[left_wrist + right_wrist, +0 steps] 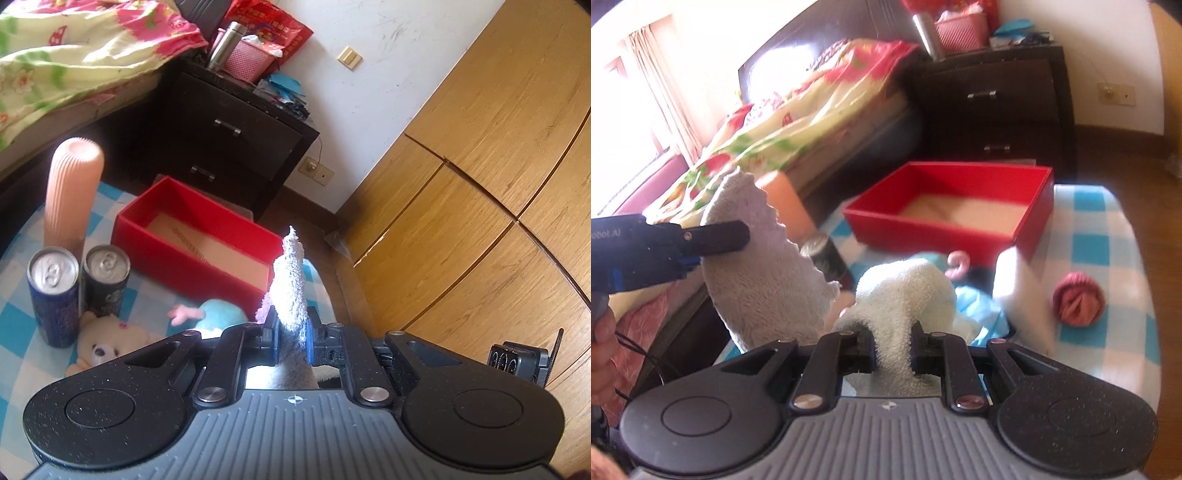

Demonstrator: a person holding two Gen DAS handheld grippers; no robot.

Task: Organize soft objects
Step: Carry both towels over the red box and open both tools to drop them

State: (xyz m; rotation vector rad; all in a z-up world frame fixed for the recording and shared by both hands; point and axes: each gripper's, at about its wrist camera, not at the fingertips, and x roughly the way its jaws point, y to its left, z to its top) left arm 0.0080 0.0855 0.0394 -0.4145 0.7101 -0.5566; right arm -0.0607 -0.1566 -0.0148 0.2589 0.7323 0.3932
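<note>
While both tools grip it, the white towel (764,280) is stretched off the table (1108,236), above the toys. Left tool (291,332) clamped on one towel end, cloth sticking up between its pads; in the right wrist view it shows at left, pinching the towel's upper edge. Right tool (893,350) clamped on the other end, a towel hump bulging ahead of it. Red box (192,236) sits open on the checkered table, beyond the towel. Teddy bear (103,343) lies beside two cans (55,295); blue plush (221,314) just in front of the box. Pink yarn ball (1078,299) right of a white block (1023,288). Peach ribbed cylinder (72,192) upright behind the cans.
</note>
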